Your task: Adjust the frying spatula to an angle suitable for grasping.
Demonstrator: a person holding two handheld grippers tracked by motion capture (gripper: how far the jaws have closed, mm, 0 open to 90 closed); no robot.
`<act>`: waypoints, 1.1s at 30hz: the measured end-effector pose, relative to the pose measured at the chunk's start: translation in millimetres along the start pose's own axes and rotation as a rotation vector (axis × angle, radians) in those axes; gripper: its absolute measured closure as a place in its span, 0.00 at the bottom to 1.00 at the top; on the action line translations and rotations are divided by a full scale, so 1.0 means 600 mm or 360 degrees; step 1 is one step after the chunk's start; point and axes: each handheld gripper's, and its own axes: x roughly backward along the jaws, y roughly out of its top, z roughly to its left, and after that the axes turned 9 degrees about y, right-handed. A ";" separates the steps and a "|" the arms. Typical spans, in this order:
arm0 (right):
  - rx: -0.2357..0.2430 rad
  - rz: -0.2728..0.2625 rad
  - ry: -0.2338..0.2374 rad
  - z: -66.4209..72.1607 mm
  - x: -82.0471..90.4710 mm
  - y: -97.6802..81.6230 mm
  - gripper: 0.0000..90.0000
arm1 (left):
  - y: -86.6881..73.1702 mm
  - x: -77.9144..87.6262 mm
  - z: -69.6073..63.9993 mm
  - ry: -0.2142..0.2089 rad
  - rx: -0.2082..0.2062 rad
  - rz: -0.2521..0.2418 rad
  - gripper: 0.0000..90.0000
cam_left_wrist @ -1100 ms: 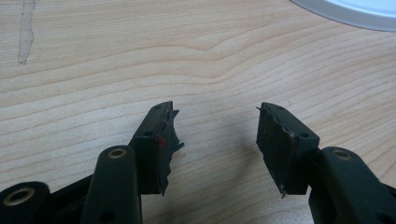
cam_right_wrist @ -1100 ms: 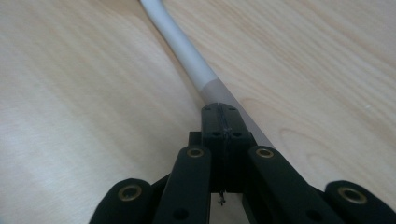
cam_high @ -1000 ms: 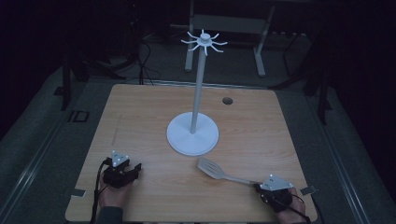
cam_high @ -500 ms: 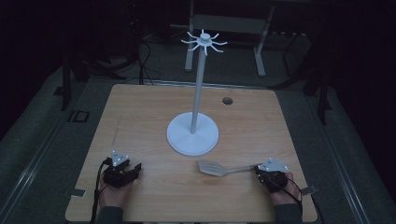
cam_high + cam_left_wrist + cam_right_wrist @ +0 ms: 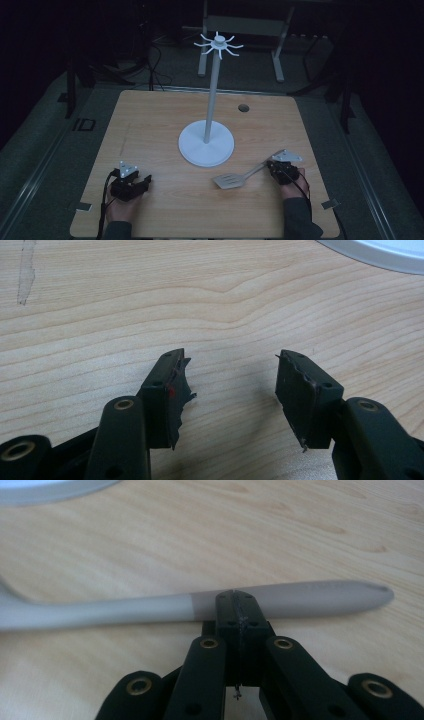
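A grey slotted spatula [image 5: 229,180] lies on the wooden table [image 5: 150,120], its head pointing left and its handle [image 5: 125,611] running right. My right gripper [image 5: 271,167] is shut on that handle near its end, and its closed jaws [image 5: 238,602] pinch it from the side. A white stand rises mid-table from a round base [image 5: 206,144], with a tall pole [image 5: 212,95] topped by a ring of hooks [image 5: 218,44]. At the front left, my left gripper [image 5: 144,181] rests low over bare wood, open [image 5: 230,385] with nothing between its fingers.
The stand's base edge shows at the top of both gripper views [image 5: 380,250] [image 5: 45,490]. A small dark hole [image 5: 243,107] sits near the table's far right. Metal frame legs [image 5: 277,50] stand on the floor beyond the table. Bare wood lies between the two grippers.
My right gripper moved forward and left to the spatula's handle end and shut on it. The handle has swung up toward the far right, and the head shifted slightly. The left gripper stayed still.
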 end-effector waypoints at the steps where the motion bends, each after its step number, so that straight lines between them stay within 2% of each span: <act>1: -0.0009 0.0001 0.0003 -0.001 -0.005 0.005 1.00 | 0.000 0.000 0.000 0.0000 0.0001 0.0000 0.51; 8: -0.0063 0.0007 0.0024 -0.005 -0.031 0.033 1.00 | 0.001 0.000 0.001 0.0000 0.0003 0.0002 0.51; 13: -0.0087 0.0029 0.0038 0.002 -0.053 0.058 1.00 | 0.001 0.000 0.001 0.0001 0.0006 0.0004 0.51; 16: -0.0085 0.0038 0.0050 0.010 -0.062 0.069 1.00 | 0.001 -0.001 0.002 -0.0002 0.0013 0.0002 0.51; 20: -0.0043 0.0057 0.0080 0.020 -0.065 0.076 1.00 | 0.000 0.000 0.003 0.0001 0.0017 0.0003 0.51; 22: -0.0056 0.0032 0.0142 0.023 -0.061 0.076 1.00 | -0.001 0.001 0.005 0.0003 0.0024 0.0001 0.51; 24: -0.0046 0.0017 0.0163 0.031 -0.055 0.076 1.00 | -0.002 0.003 0.006 0.0006 0.0034 -0.0002 0.51; 30: 0.0020 -0.0016 0.0285 0.071 -0.035 0.075 1.00 | -0.003 0.004 0.008 0.0008 0.0046 -0.0004 0.51; 33: 0.0002 -0.0023 0.0353 0.082 -0.035 0.077 1.00 | -0.003 0.003 0.007 0.0008 0.0043 -0.0002 0.51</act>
